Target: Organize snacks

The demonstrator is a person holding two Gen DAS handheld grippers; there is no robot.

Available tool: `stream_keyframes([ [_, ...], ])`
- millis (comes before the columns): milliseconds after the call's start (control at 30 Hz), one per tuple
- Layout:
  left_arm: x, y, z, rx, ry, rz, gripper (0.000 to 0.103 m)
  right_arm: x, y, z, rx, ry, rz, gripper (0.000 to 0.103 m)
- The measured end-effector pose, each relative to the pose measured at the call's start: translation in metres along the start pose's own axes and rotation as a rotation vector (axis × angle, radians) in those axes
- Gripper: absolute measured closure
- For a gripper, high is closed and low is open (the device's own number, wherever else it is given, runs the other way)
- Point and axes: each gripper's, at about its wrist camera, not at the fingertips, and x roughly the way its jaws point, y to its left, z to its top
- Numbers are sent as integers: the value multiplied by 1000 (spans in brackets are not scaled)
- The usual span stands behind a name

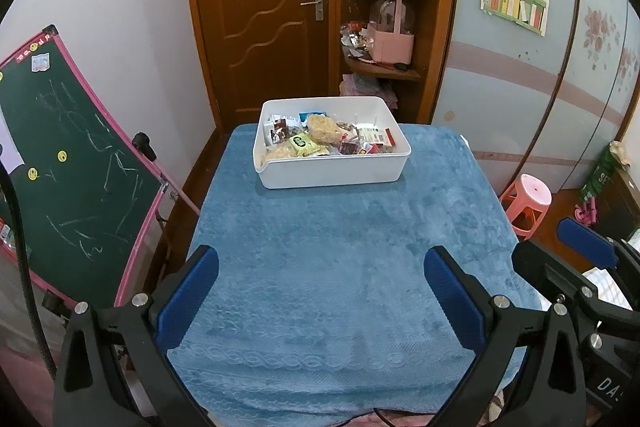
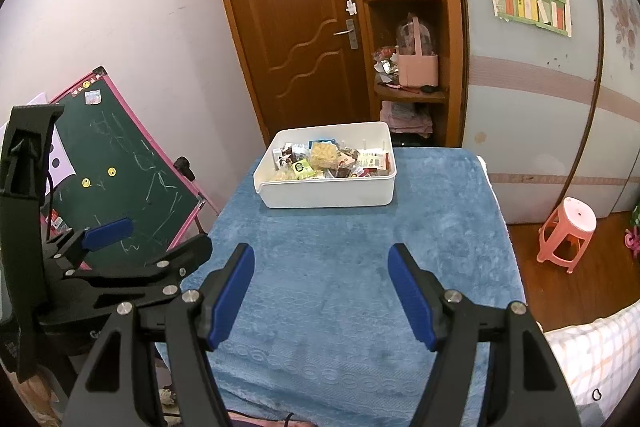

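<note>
- White bin (image 1: 332, 167) at far end of blue towel (image 1: 340, 267), packed w/ mixed snack packets (image 1: 320, 135): pale noodle blocks, a yellow-green pack, red wrappers.
- Left gripper (image 1: 320, 291): jaws wide apart, nothing held, above near end of towel.
- Right gripper (image 2: 322, 287): jaws wide apart, holding nothing, well short of bin.

White bin (image 1: 332, 171) of snacks (image 1: 320, 137) at far end of blue cloth (image 1: 340, 267); left gripper (image 1: 320, 267) spread wide, empty.

Green chalkboard (image 1: 76, 163) left, wooden door (image 1: 260, 7) behind — pink stool (image 2: 566, 233) right.
</note>
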Motion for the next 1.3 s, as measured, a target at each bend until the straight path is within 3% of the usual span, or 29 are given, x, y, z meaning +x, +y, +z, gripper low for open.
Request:
stream_keyframes([
  [1300,7,-4,-10,-3,32,-8,1,6,2,-7,18,25,13,33],
])
